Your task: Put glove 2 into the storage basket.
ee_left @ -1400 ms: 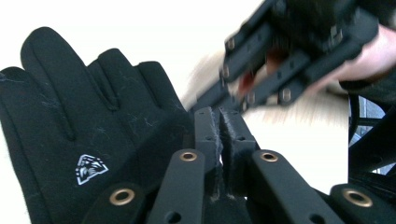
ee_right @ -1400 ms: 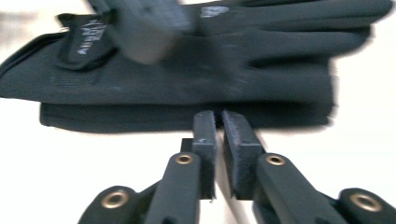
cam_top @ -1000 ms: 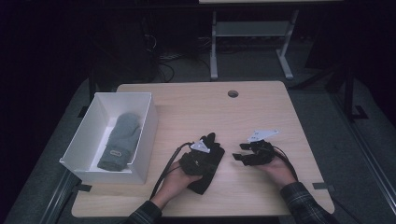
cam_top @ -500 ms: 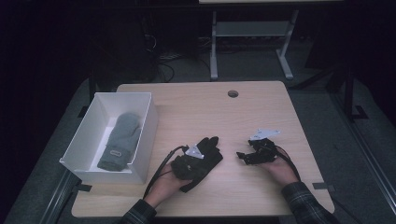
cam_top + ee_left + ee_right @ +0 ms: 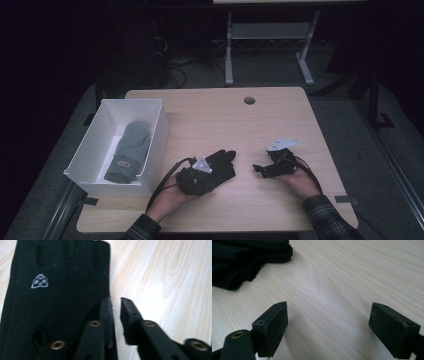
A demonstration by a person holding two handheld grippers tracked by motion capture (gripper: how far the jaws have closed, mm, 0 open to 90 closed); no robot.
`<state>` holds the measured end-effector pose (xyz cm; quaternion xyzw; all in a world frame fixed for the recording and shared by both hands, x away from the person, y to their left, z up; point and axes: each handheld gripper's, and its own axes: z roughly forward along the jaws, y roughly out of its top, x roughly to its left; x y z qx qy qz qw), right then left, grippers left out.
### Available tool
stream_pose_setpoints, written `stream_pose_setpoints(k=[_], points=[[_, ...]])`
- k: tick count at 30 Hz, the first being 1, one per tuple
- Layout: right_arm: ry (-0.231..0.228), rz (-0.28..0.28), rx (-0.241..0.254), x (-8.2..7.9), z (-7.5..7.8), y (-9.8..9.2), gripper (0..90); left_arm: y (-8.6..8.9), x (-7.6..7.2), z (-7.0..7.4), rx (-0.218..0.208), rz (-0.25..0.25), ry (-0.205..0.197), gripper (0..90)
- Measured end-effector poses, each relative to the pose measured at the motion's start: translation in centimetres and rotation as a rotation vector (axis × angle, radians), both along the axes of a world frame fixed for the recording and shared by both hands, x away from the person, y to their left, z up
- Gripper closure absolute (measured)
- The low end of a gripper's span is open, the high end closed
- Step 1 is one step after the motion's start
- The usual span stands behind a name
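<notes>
Count: two gloves, one box, two grippers, one table.

One black glove (image 5: 212,170) is lying flat on the table (image 5: 235,125), near the front edge and left of centre. One grey mitten (image 5: 127,152) is lying inside the white box (image 5: 87,150), which is sitting at the table's left edge.

The left gripper (image 5: 200,172) is resting over the black glove, held from below by the person's left hand (image 5: 167,197). Its jaws have just been opening; they are standing a narrow gap apart. In the left gripper view the gap is lying over bare wood just beside the glove's edge, the left jaw overlapping the glove; no cloth is showing between the jaws, so they are gripping nothing.

The right gripper (image 5: 260,170) is sitting to the right of the glove, apart from it, in the right hand (image 5: 300,182). Its jaws have just been opening and are standing wide apart over bare wood, with nothing between them.

View differences: the high view is giving the box, the mitten and both hands. The left gripper view is adding a small silver logo (image 5: 40,281) on the glove. The right gripper view is showing the glove's stacked fingertips (image 5: 249,258) at its upper left, well clear of both jaws.
</notes>
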<state>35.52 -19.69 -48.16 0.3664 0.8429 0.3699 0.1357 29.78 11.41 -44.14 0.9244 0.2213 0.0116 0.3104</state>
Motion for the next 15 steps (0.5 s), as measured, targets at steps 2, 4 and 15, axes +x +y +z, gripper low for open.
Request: stream_pose_setpoints(k=[2, 4, 15], points=[[0.002, 0.002, -0.001, 0.0, 0.0, 0.0, 14.2, -0.1, 0.0, 0.2, -0.008, -0.009, -0.006, 66.7], [0.002, 0.002, -0.001, 0.0, 0.0, 0.0, 14.1, -0.1, 0.0, 0.6, -0.011, -0.022, -0.009, 57.3], [0.002, -0.001, 0.0, 0.0, 0.0, 0.1, 14.1, 0.3, 2.4, 1.8, -0.04, 0.002, -0.085, 22.6]])
